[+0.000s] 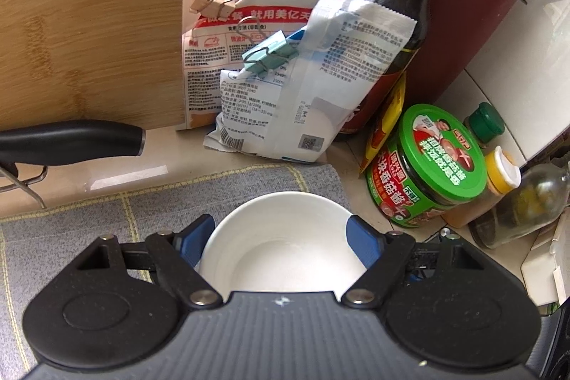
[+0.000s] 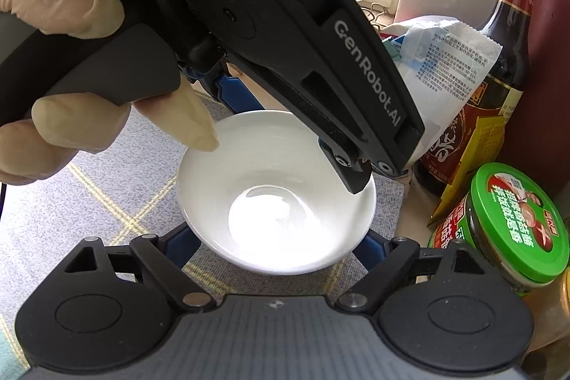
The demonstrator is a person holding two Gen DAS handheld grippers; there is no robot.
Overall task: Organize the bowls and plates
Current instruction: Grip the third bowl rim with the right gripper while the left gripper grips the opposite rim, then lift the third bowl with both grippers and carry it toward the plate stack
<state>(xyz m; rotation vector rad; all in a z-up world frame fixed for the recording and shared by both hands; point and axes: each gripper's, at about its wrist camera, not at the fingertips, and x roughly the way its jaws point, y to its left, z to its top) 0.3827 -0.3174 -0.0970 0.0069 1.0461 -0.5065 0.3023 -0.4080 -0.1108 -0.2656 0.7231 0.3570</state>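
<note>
A grey checked mat covers the near counter. On it stands a white bowl, upright and empty, its glazed inside shining. It stands at the mat's far right corner, close to the jars.

The bowl looks like ceramic: stiff, fairly light, slippery where glazed, and likely to chip if knocked against the jars. The rim and upper wall, taken from opposite sides, seem the best place to hold it.

The left gripper, carried by a gloved hand, is set across the bowl. Its blue pads lie against the outer wall on either side, partly open, apparently holding it.

The right gripper is half open, and its fingers reach under the bowl's near wall. Whether they touch it cannot be told.

Behind the mat lean clipped bags, contents hidden. A dark sauce bottle stands upright with its cap on. A green-lidded jar is shut, with dark paste behind its label. Beside it are small spice shakers, capped.
</note>
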